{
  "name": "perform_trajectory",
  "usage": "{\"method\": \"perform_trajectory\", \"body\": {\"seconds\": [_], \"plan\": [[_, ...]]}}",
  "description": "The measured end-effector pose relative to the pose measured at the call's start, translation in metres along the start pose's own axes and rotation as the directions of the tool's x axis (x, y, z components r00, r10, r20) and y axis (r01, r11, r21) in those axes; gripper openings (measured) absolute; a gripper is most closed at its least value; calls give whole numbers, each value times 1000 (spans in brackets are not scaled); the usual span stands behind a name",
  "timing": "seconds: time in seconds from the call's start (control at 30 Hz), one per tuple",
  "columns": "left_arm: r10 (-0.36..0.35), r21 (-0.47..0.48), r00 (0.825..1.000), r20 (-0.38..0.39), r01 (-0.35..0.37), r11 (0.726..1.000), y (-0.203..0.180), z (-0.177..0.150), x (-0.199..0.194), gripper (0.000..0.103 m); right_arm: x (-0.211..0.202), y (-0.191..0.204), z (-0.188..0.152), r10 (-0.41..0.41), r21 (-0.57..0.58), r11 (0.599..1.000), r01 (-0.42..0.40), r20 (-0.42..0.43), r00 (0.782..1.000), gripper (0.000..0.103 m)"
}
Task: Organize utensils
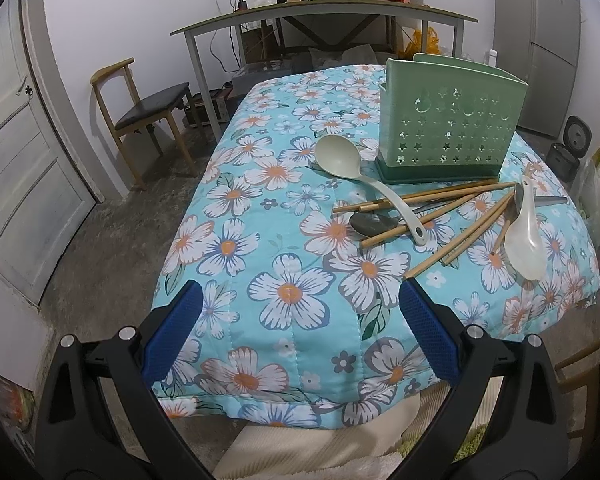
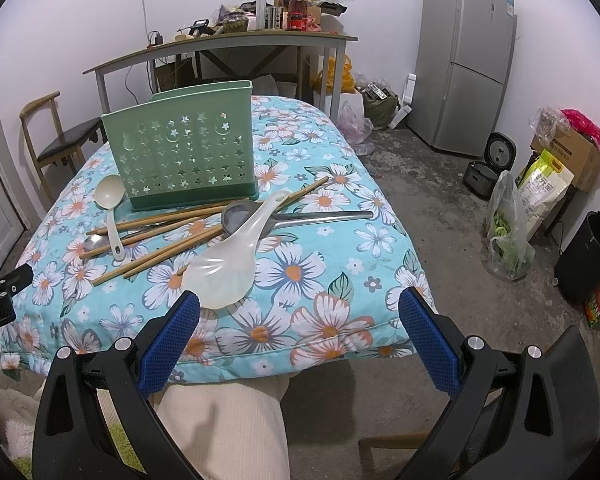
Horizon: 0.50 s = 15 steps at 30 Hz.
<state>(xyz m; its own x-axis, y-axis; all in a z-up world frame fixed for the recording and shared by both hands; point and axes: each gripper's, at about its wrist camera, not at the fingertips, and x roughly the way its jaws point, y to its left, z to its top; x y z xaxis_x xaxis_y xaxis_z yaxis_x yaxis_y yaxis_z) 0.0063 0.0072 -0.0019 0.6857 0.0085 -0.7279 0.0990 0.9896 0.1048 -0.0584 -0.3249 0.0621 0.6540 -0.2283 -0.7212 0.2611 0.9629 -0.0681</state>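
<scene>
A green perforated utensil holder (image 1: 450,120) (image 2: 184,156) stands upright on the floral-covered table (image 1: 284,292) (image 2: 332,280). In front of it lies a loose pile: several bamboo chopsticks (image 1: 432,216) (image 2: 160,240), a cream ladle (image 1: 340,158) (image 2: 110,196), a white rice paddle (image 1: 524,240) (image 2: 228,268), and metal spoons (image 1: 370,224) (image 2: 296,218). My left gripper (image 1: 300,308) hovers open near the table's front edge, left of the pile. My right gripper (image 2: 300,316) is open too, its left finger just below the paddle's blade. Both hold nothing.
A wooden chair (image 1: 148,116) and a cluttered side table (image 1: 324,16) stand behind. A fridge (image 2: 468,56), rice cooker (image 2: 488,164), bags and a black bin (image 2: 592,256) line the right. A person's leg in cream fabric (image 2: 228,428) sits below the table's edge.
</scene>
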Motion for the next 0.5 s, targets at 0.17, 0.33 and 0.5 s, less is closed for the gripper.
{"method": "perform_trajectory", "body": {"seconds": [0.17, 0.33, 0.5], "plan": [[-1, 0, 1000, 0, 1, 1000, 0, 0, 0, 95, 0, -1, 0, 1, 0, 1000, -1, 1, 1000, 97], [-1, -1, 1000, -3, 1, 1000, 0, -1, 1, 95, 0, 0, 0, 2, -1, 1000, -2, 0, 1000, 97], [-1, -1, 1000, -5, 1, 1000, 0, 0, 1, 95, 1, 0, -1, 1, 0, 1000, -1, 1, 1000, 97]]}}
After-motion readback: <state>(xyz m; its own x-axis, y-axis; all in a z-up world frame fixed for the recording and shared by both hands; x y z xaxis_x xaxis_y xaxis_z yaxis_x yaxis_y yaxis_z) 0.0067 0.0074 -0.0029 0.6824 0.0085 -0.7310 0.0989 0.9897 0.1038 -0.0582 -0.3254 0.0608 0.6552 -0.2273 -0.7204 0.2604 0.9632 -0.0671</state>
